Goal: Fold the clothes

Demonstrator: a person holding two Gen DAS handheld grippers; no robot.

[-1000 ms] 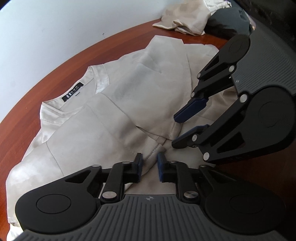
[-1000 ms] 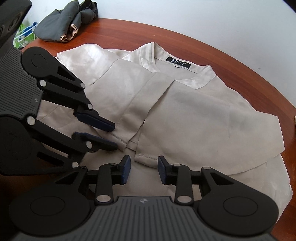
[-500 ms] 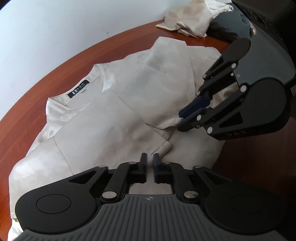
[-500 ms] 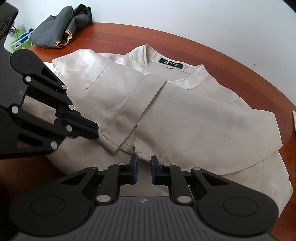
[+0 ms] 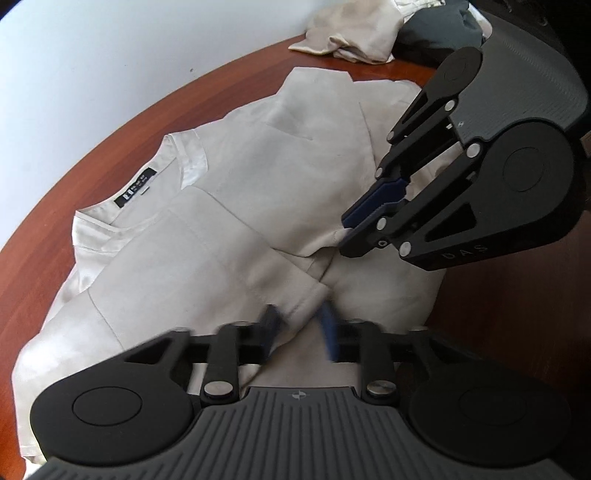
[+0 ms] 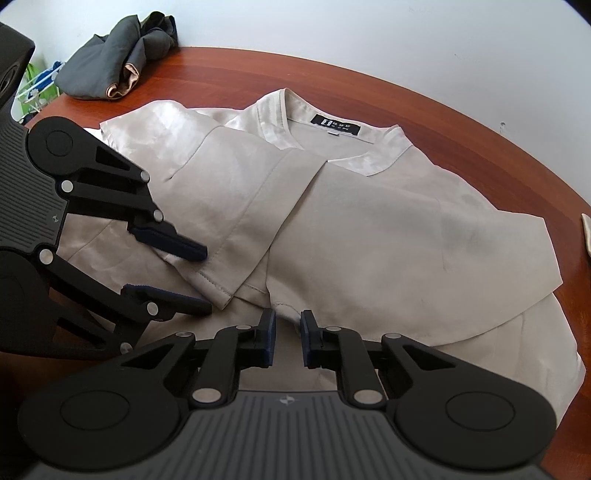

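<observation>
A cream short-sleeved shirt (image 5: 236, 221) with a black neck label lies on the round wooden table (image 5: 110, 122), both sleeves folded inward so they overlap near the hem; it also shows in the right wrist view (image 6: 369, 236). My left gripper (image 5: 301, 326) is open, its blurred fingers either side of the left sleeve cuff. It also shows in the right wrist view (image 6: 201, 278), open over the cuff. My right gripper (image 6: 286, 341) is slightly open with the other sleeve's corner between its pads. In the left wrist view the right gripper (image 5: 347, 232) looks nearly shut at that corner.
A crumpled cream garment (image 5: 354, 33) and a dark grey garment (image 5: 436, 33) lie at the far side of the table; the grey garment also shows in the right wrist view (image 6: 114, 62). The table edge (image 6: 480, 122) curves against a white wall.
Both grippers shut on the sleeve corners half a second ago and have opened again: the left wide, the right a little. The sleeves lie where they were.
</observation>
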